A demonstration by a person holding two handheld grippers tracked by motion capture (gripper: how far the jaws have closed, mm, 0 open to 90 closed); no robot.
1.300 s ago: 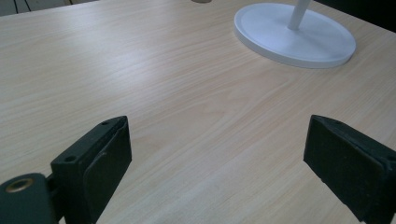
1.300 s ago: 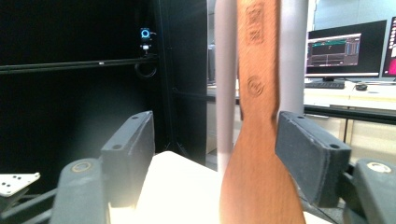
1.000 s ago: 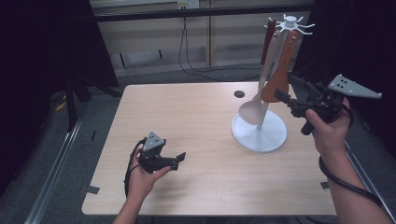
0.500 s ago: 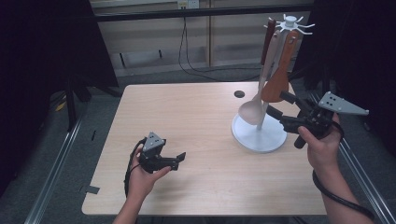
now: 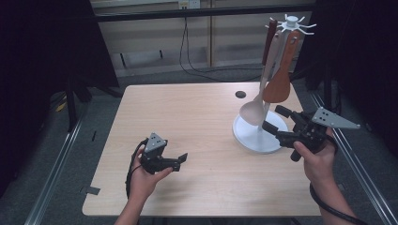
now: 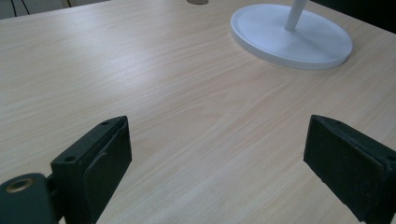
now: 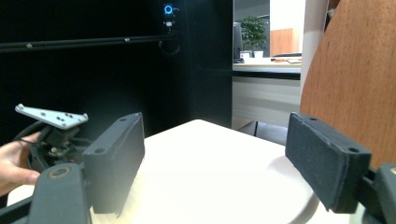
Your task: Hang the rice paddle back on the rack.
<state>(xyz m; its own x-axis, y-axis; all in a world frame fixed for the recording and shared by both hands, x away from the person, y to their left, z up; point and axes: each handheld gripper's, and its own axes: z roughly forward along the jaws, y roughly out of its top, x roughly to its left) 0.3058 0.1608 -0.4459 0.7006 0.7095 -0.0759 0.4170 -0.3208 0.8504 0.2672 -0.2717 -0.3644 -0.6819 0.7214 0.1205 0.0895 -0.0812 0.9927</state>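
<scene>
The utensil stand [image 5: 261,133] sits on the right part of the tabletop [image 5: 197,122], and we go through the scene from left to right. At the left of the high view we see the left claw [image 5: 180,161] held low over the near left part of the tabletop, a hand wrapped round its body and its cable looping beside the wrist. Its jaws point toward the right and stand released, with nothing between them. In the left gripper view we see the two black pads [image 6: 108,156] wide apart over bare wood, and the stand's round white base [image 6: 292,37] farther off with its thin white post rising from it.

Moving right, we come to a small dark round mark [image 5: 240,94] near the far edge of the tabletop. Next comes the stand itself: from the spoked white top hang a pale spoon [image 5: 253,111], its bowl low over the base, and a brown wooden spatula [image 5: 279,82] just beside it.

At the right we find the right claw [image 5: 277,118], held in the other hand, its jaws over the right part of the base, near the post. They stand released and have just been opening further, gripping nothing. In the right gripper view the brown spatula blade [image 7: 355,79] rises just behind the right-hand pad [image 7: 322,158]; we cannot tell whether they touch.
</scene>
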